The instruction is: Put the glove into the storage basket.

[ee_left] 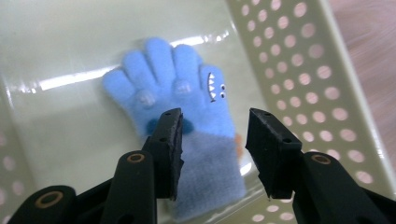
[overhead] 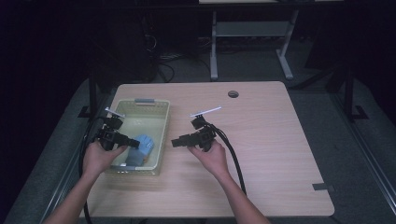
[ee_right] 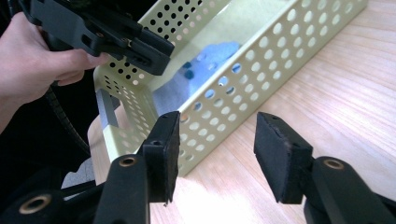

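1. Your left gripper [ee_left: 214,140] hangs over the basket with jaws apart and nothing pinched; the glove lies below the gap, and the pads do not press on it. From the high view you see the same gripper [overhead: 132,143] above the basket's near end.

2. The blue knit glove [ee_left: 180,107] lies flat on the basket floor, fingers pointing away from you, cuff nearest. Judged light, soft and floppy: it will drape and fold when lifted, not slip or break. The ribbed grey-blue cuff [ee_left: 210,172] looks like the thickest, firmest spot; pinch there, or across the palm. Small raised dots and a stitched toothy face sit on the knit.

3. The pale yellow-green plastic basket [ee_left: 299,60] is rigid, perforated with round holes, with a glossy floor that throws glare. It likely slides if nudged.

4. Your right gripper [ee_right: 215,154] stands outside the basket's long wall [ee_right: 243,88], jaws wide, empty, over the table [ee_right: 336,107].

5. Table: pale wood-grain laminate, smooth, with a cable hole [overhead: 233,94] at the far edge.
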Motion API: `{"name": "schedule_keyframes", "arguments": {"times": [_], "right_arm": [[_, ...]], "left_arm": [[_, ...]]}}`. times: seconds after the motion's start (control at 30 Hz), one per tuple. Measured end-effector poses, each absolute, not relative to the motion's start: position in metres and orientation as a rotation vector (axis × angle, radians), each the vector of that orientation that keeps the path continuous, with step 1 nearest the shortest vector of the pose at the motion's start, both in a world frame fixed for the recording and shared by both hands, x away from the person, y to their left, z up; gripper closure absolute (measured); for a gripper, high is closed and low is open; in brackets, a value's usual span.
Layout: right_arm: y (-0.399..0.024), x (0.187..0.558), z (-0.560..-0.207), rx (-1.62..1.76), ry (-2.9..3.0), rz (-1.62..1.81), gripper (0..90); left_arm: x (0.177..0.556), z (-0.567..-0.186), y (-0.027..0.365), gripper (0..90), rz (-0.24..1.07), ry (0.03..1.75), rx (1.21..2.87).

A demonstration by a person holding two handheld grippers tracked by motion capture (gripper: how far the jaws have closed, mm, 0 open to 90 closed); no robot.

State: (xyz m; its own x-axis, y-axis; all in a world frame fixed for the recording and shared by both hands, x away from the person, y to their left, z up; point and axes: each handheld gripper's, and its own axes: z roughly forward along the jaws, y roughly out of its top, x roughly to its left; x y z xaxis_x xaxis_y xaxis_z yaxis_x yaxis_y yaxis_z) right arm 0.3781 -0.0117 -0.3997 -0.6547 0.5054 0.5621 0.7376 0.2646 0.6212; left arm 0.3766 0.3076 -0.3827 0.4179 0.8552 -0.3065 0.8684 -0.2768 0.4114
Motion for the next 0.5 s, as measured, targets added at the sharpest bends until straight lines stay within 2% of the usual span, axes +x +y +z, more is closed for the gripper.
{"name": "schedule_keyframes", "arguments": {"times": [0.5], "right_arm": [[-0.035, 0.381, -0.398, -1.170, -2.288, -1.342, 42.0]], "left_arm": [[0.372, -0.375, 0.304, 47.8, -0.026, 1.413, 2.103]]}}
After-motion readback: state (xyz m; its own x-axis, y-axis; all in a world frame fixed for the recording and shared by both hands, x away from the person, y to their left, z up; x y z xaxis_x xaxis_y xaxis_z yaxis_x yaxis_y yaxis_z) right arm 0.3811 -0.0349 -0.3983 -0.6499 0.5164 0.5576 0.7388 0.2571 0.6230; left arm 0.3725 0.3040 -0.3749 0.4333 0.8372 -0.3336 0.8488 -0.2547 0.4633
